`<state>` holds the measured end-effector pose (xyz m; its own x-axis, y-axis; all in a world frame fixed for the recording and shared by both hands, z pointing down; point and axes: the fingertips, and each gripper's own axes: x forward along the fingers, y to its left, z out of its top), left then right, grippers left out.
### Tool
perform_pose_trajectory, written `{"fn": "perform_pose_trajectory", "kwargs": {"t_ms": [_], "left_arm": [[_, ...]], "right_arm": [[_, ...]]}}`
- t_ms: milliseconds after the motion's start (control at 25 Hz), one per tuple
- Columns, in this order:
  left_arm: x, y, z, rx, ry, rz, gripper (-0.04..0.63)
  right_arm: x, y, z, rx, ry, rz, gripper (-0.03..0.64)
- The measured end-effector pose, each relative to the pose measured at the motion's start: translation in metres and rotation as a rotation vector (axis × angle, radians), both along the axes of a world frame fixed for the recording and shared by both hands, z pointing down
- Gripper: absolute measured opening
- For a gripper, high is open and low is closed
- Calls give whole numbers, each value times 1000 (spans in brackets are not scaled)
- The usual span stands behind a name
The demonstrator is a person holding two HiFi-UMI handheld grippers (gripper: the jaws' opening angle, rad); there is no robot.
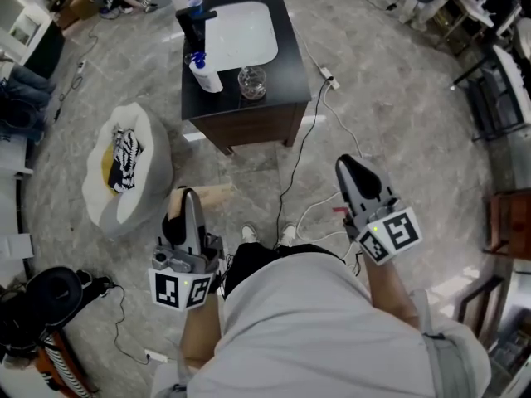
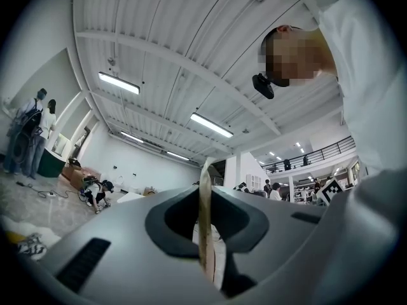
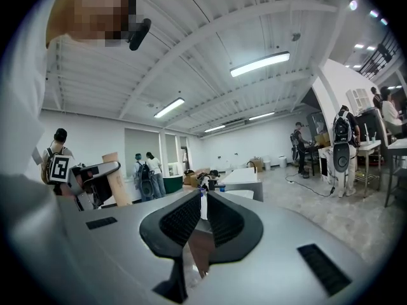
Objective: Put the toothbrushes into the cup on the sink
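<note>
Veined grey floor (image 1: 398,123); left gripper (image 1: 186,204) clamps a thin tan strip (image 2: 205,221).

Cup (image 1: 252,82) on sink (image 1: 292,73) — bottle (image 1: 205,73) leftward

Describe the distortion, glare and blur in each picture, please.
Head view: edges bend, white basin looks washed out. Left gripper view: fisheye, black corners, the near tan strip is soft, ceiling lamps overexposed. Right gripper view: same fisheye, bright lamp.
</note>
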<state>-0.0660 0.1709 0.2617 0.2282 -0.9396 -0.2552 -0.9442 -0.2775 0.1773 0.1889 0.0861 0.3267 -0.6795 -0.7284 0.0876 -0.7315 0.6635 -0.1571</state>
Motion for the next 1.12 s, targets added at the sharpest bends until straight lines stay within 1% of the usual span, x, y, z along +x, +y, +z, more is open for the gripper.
{"fn": "perform_pose_trajectory", "kwargs": {"t_ms": [240, 560, 800, 960, 1120], "left_arm": [[10, -3, -3, 18, -3, -23, 35], [-2, -9, 2, 16, 6, -52, 35], [-15, -33, 9, 30, 30, -27, 35], [-24, -54, 9, 31, 36, 8, 35], [-41, -75, 14, 19, 65, 22, 35]], "right_arm": [[3, -7, 1, 9, 2, -33, 54], [-2, -15, 1, 13, 10, -50, 54], [-11, -30, 4, 17, 30, -24, 54], [-22, -41, 1, 17, 49, -15, 54], [-38, -60, 1, 8, 55, 6, 54]]}}
